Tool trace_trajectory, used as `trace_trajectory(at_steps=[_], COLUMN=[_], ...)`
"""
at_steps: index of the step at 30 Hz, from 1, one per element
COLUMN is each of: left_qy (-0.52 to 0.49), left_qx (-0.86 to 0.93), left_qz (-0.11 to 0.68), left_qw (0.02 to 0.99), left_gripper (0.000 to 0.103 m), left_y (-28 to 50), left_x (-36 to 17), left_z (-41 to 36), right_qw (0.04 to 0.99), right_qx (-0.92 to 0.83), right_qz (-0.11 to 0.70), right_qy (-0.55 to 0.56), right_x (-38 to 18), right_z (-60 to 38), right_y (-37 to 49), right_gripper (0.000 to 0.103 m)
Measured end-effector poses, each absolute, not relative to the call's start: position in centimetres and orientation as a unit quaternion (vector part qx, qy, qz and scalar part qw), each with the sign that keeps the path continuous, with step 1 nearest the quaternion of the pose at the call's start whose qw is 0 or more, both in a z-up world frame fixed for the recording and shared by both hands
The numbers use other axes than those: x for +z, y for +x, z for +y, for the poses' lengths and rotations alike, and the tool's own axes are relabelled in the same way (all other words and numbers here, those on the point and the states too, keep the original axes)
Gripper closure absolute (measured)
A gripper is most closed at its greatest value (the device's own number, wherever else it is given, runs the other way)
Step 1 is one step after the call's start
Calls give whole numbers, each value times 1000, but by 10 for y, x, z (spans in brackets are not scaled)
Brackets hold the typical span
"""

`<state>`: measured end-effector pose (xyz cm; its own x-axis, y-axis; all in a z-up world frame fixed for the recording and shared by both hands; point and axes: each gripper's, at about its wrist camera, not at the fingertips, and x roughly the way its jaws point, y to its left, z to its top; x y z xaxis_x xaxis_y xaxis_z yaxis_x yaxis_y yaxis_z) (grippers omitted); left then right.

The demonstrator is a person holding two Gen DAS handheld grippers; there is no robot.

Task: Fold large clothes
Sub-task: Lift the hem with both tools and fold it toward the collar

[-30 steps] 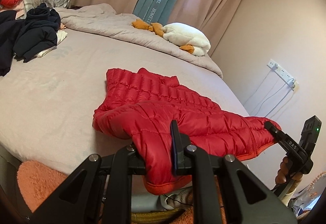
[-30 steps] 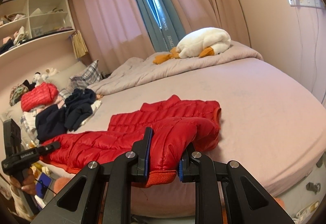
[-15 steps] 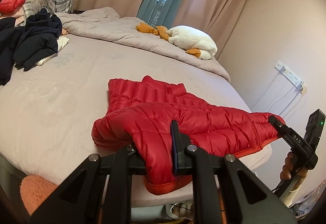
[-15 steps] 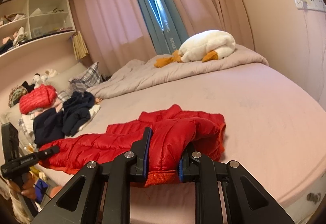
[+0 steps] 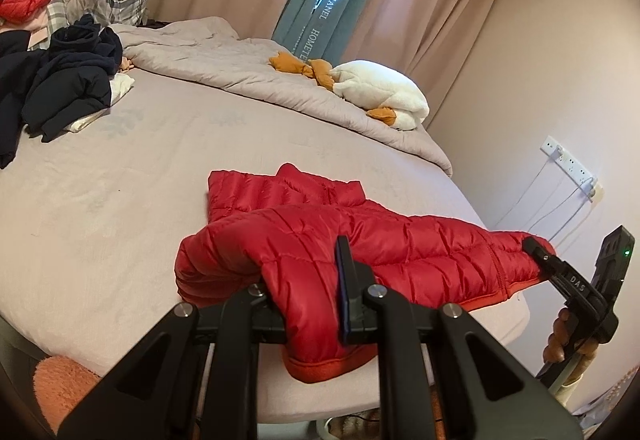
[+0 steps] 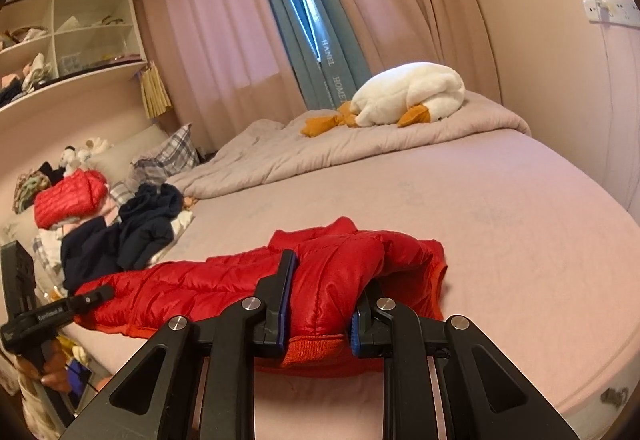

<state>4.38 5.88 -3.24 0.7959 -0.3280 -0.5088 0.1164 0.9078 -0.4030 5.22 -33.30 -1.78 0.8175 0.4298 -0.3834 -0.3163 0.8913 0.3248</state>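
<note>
A red quilted down jacket [image 5: 360, 240] lies spread at the near edge of the bed, and also shows in the right wrist view [image 6: 224, 280]. My left gripper [image 5: 308, 304] is shut on one orange-cuffed sleeve end. My right gripper [image 6: 320, 304] is shut on the other sleeve end, and shows at the far right of the left wrist view [image 5: 536, 252]. The left gripper shows at the left edge of the right wrist view [image 6: 92, 296]. Both hold the sleeves lifted just above the mattress edge, the jacket stretched between them.
The bed [image 5: 120, 200] has a mauve sheet. A grey duvet [image 5: 240, 72] and a white plush goose [image 5: 384, 96] lie at the far side. A dark clothes pile [image 5: 60, 88] and a folded red jacket [image 6: 68, 200] lie by the pillows. A wall socket [image 5: 568, 164] with cables is on the right.
Both grippers have risen and moved forward over the bed with the sleeves still held. The jacket's near part has lifted and shifted toward its collar end.
</note>
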Motion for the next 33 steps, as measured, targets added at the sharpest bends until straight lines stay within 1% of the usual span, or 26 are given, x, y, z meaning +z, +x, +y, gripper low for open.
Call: trace_trajectory(at_steps=[9,15,24,29,33], left_qy=[-173,-173,-182,-181,-175], left_qx=[-116,-110,-96,-82,-70], left_qz=[294,290,291,288,294], left_qw=[933,935,935,937,937], left_gripper=[87,87,87,87,87], left_y=[51,61,77,85,92], left_x=[-27,-21,-19,-13,-15], left_z=[56,57,58,60,57], right_qw=[946,953,955,953,955], right_qx=[192,185,185,201,201], right_qz=[227,214,219,214,212], right_qy=[127,106,81,82,54], right_x=[-14,-7,2,12,13], right_z=[-330,-320,-313,-309,-299], right_y=[59,70,86,99,107], right_gripper=[81,81,81,81,81])
